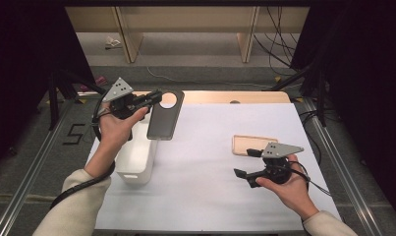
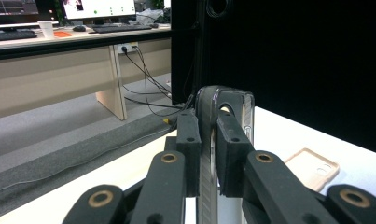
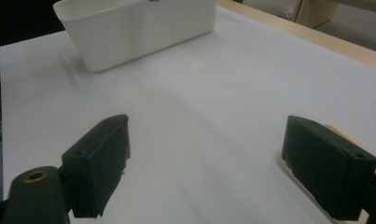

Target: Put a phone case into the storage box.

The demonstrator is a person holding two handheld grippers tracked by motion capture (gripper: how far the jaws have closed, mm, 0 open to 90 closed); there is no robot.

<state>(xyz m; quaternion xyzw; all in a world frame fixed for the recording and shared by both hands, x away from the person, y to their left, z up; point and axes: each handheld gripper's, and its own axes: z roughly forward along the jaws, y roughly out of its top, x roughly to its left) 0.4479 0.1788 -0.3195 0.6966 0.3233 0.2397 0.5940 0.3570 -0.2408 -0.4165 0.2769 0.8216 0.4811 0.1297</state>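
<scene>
My left gripper (image 1: 154, 98) is raised at the table's far left, shut on the top edge of a dark phone case (image 1: 162, 118) with a round camera hole. The case hangs over the white bin (image 1: 134, 158). In the left gripper view both pads clamp the dark case (image 2: 209, 140) edge-on. A tan phone case (image 1: 252, 144) lies flat on the white mat at the right. My right gripper (image 1: 245, 164) hovers low just in front of it, open, with bare mat between its fingers (image 3: 101, 163). The tan case (image 3: 335, 130) peeks out behind the right finger.
The white bin (image 3: 129, 32) stands at the left of the white mat (image 1: 210, 167). A wooden table edge (image 1: 235, 97) runs along the back. Metal rails flank the table, and dark curtains and cables stand beyond. The tan case (image 2: 311, 165) lies off to the right in the left gripper view.
</scene>
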